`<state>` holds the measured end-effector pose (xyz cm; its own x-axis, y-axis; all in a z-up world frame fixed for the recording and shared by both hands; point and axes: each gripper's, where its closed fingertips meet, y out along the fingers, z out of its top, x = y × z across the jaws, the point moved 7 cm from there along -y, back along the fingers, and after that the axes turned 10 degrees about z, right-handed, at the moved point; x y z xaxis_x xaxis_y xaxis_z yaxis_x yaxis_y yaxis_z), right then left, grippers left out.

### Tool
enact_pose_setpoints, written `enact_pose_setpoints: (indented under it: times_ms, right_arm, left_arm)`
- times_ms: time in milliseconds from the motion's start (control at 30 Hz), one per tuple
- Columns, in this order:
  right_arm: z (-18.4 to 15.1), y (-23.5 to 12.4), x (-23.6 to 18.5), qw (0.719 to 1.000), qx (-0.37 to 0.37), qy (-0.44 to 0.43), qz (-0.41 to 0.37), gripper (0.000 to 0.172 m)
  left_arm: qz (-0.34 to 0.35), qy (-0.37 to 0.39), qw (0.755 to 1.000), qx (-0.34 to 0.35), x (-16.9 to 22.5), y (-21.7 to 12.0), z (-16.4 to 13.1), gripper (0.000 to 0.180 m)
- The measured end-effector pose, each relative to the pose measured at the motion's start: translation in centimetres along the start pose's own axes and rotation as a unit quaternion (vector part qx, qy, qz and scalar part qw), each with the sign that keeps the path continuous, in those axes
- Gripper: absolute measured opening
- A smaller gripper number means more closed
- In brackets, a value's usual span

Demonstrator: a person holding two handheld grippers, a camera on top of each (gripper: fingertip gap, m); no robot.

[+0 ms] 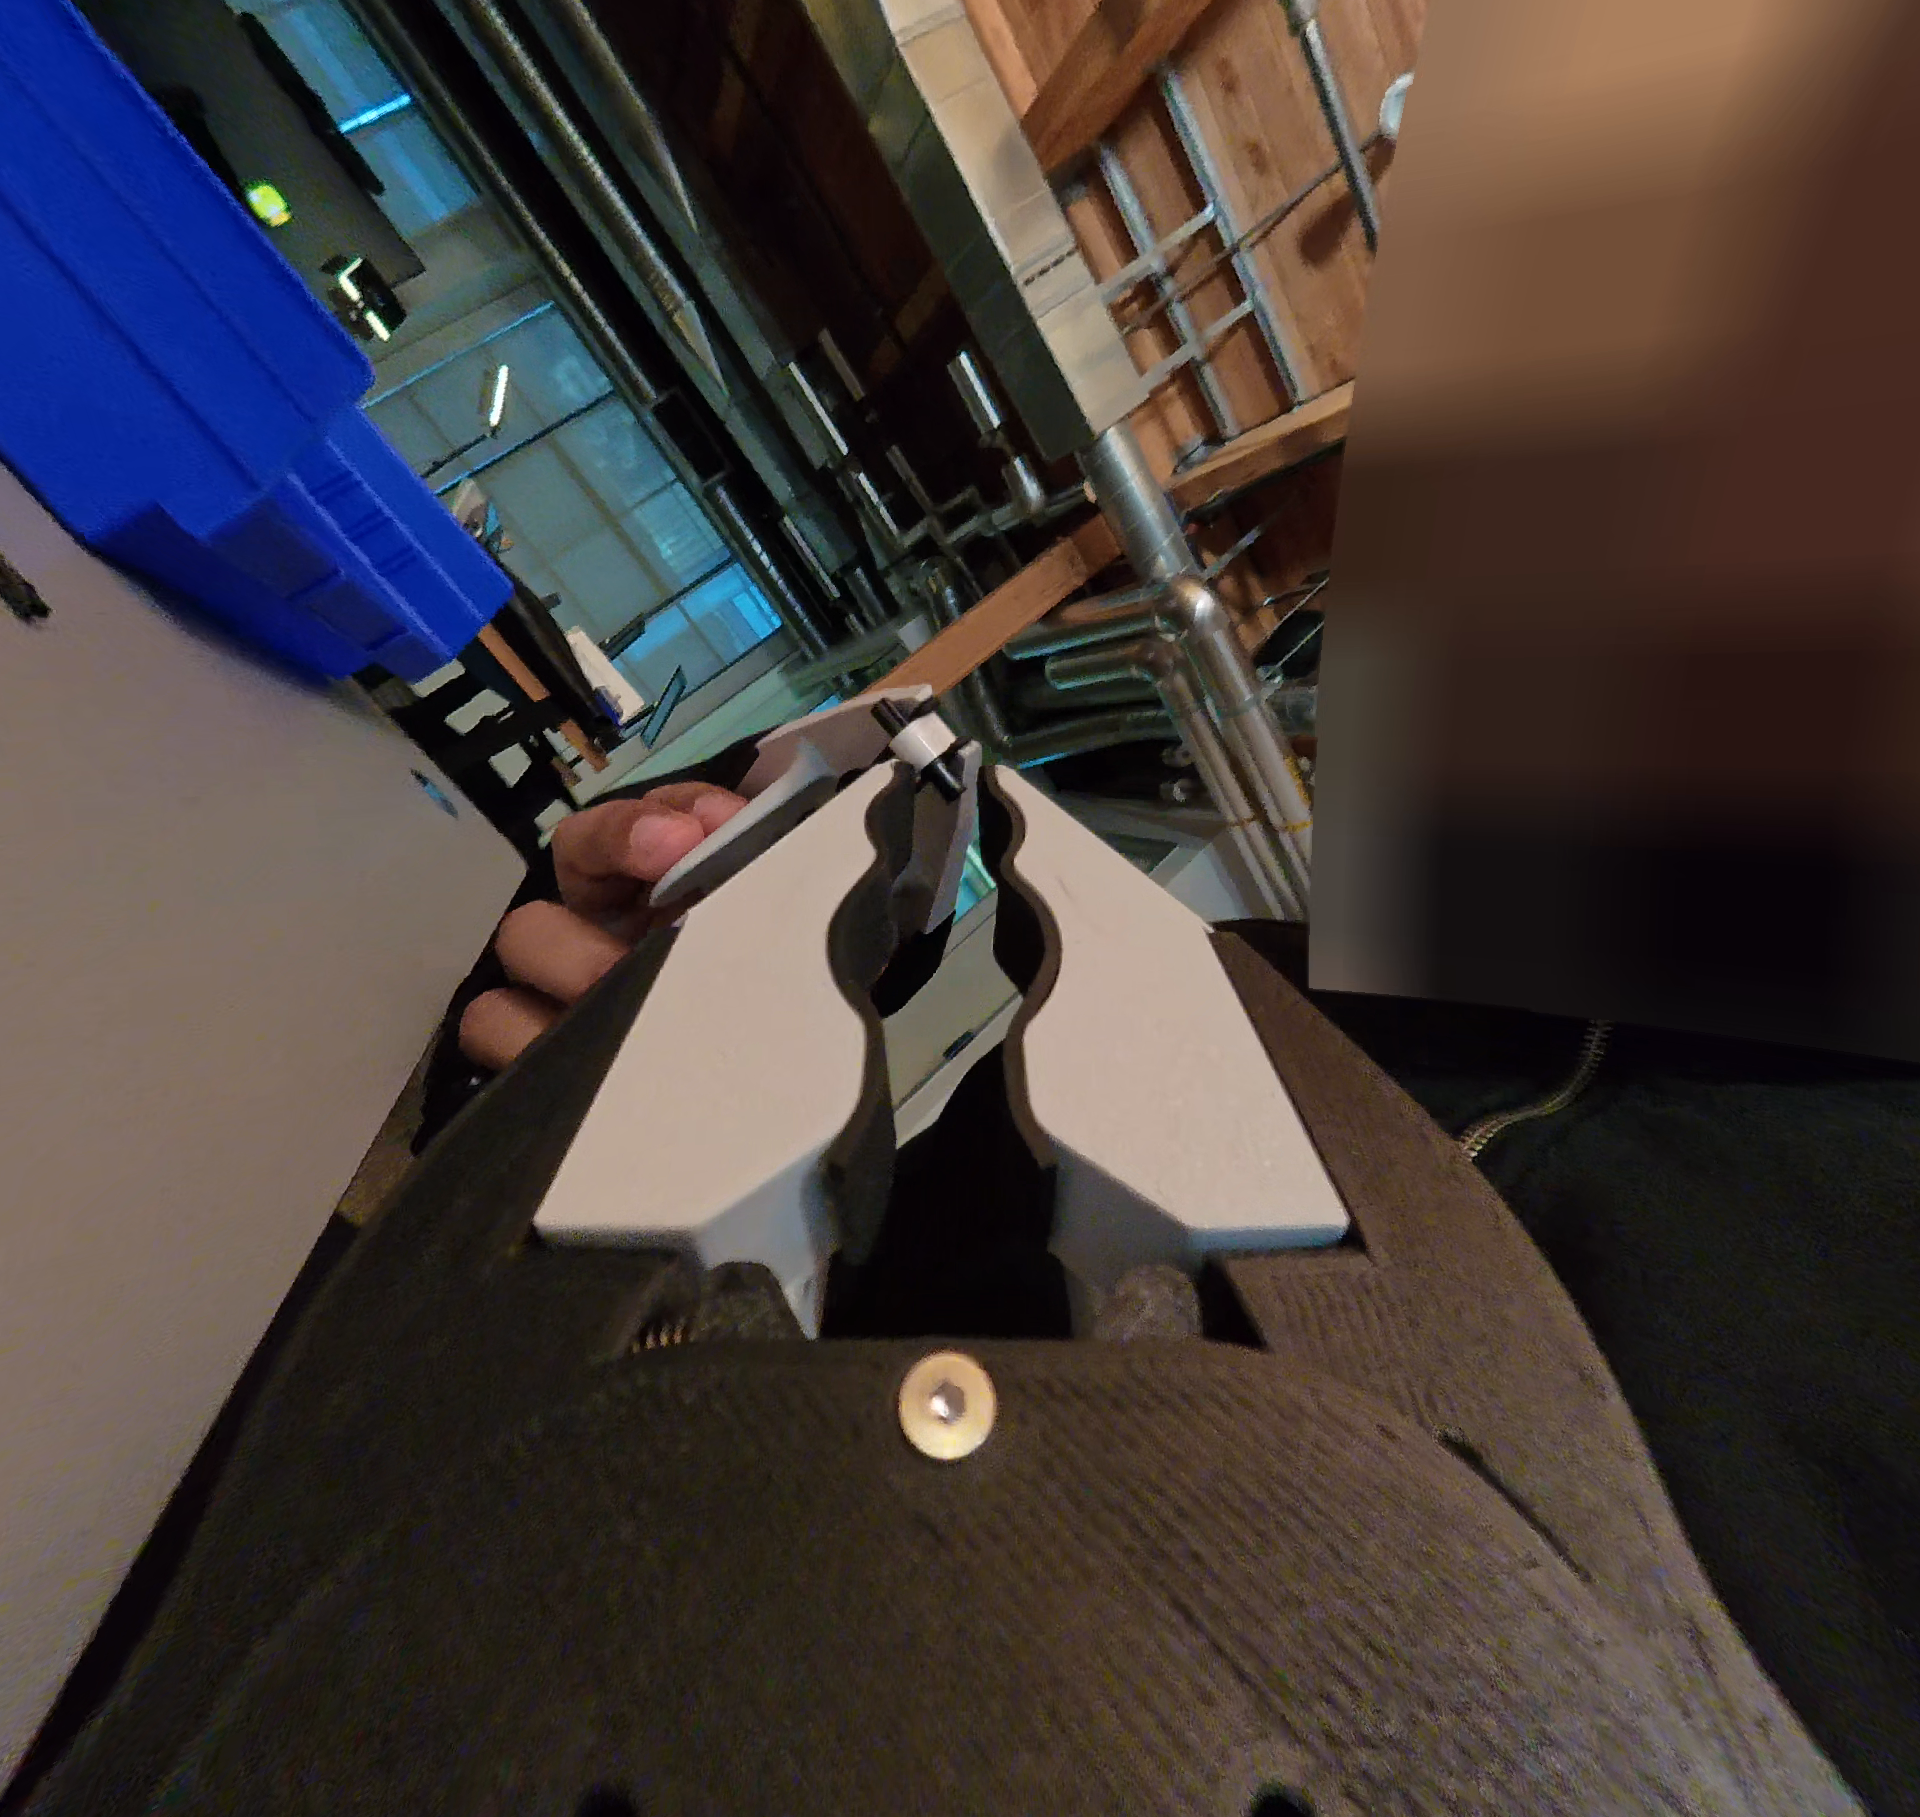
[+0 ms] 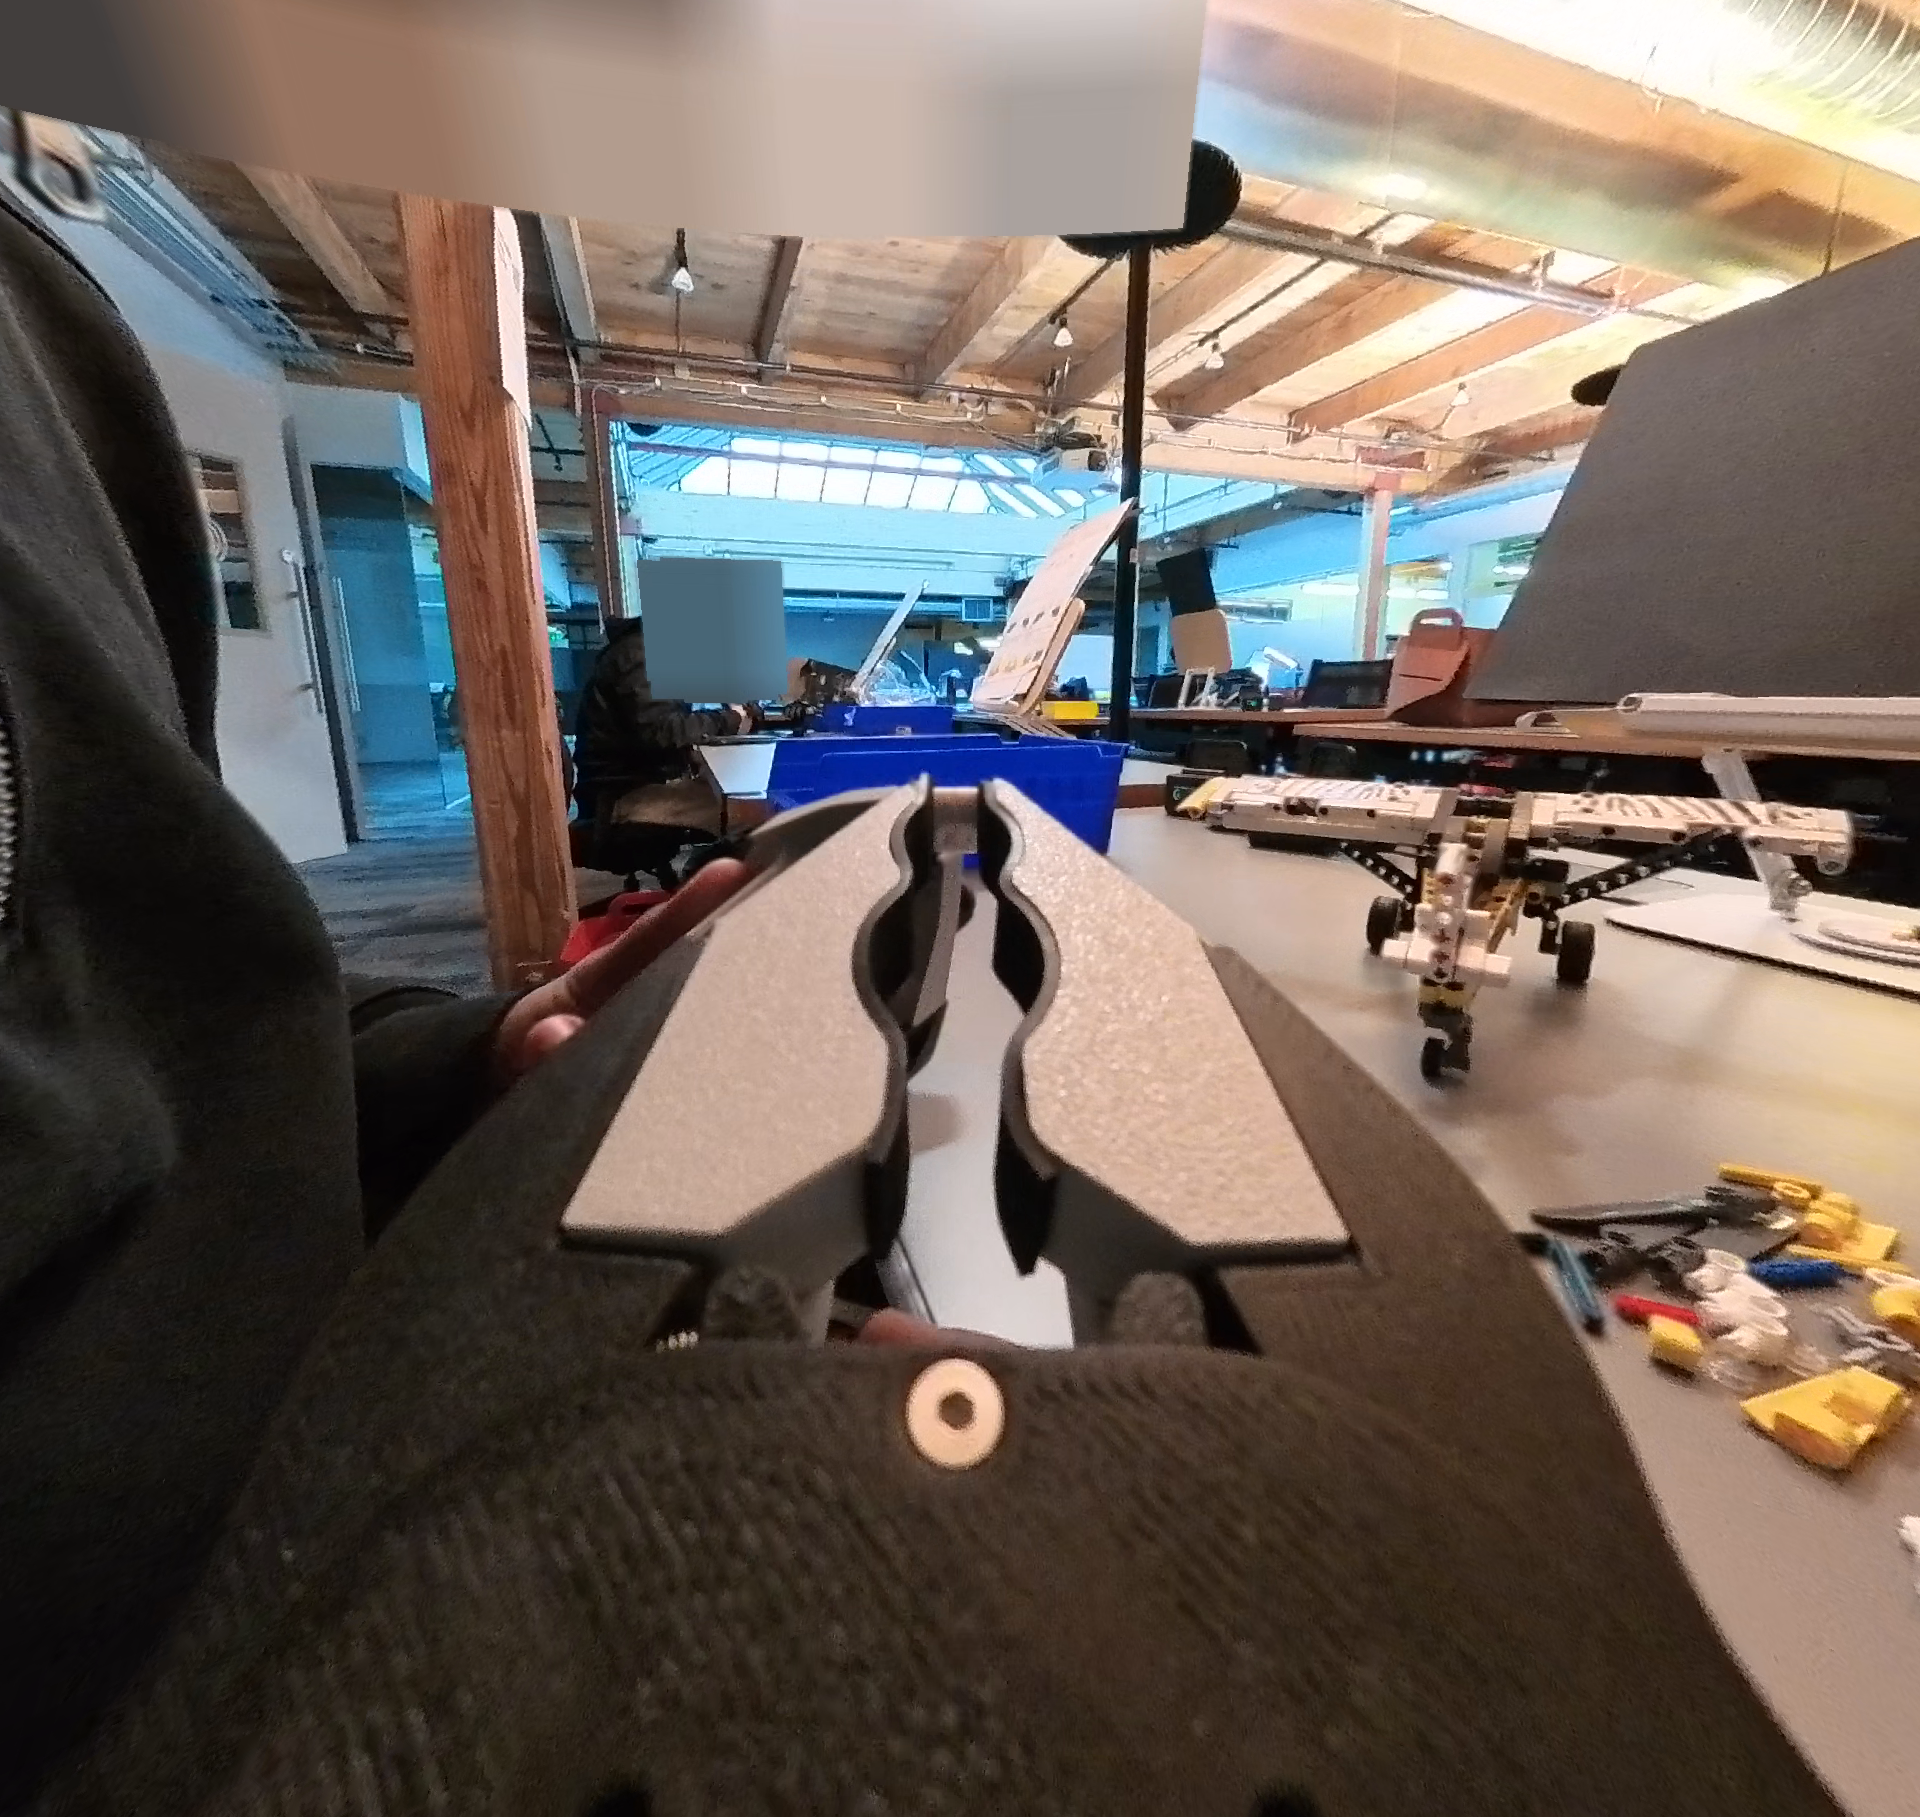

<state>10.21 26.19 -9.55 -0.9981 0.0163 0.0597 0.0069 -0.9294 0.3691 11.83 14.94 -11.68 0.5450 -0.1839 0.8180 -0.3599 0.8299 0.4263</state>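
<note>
In the left wrist view my right gripper's grey fingers (image 1: 800, 780) reach in from the left, held by a hand (image 1: 623, 863). They are shut on a small white bush on a black pin (image 1: 916, 737). My left gripper (image 1: 943, 775) points at that piece. Its tips stand either side of the right gripper's near finger and the pin's end, and a gap shows beside its right pad, so it is open. In the right wrist view my right gripper (image 2: 953, 793) has narrow jaws. A grey finger of the left gripper (image 2: 940, 936) crosses under them and the small piece is hidden.
A blue bin (image 1: 208, 365) stands on a pale table (image 1: 156, 1040) at the left; it also shows in the right wrist view (image 2: 1039, 780). A brick-built aeroplane model (image 2: 1475, 863) stands on the grey table (image 2: 1351, 1092). Several loose yellow, black and white pieces (image 2: 1766, 1300) lie at the right. A dark slanted panel (image 2: 1714, 520) is behind. The tips of both grippers are at nearly the same place.
</note>
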Motion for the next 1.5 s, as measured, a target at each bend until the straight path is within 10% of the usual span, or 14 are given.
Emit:
enact_pose_setpoints:
  times_ms: [1500]
  right_arm:
    - [-0.2, 0.1, -1.3, 0.992, -0.066, -0.104, 0.037, 0.005]
  left_arm:
    - [-0.029, -0.093, 0.995, -0.027, -0.1, -0.7, 0.3, 0.004]
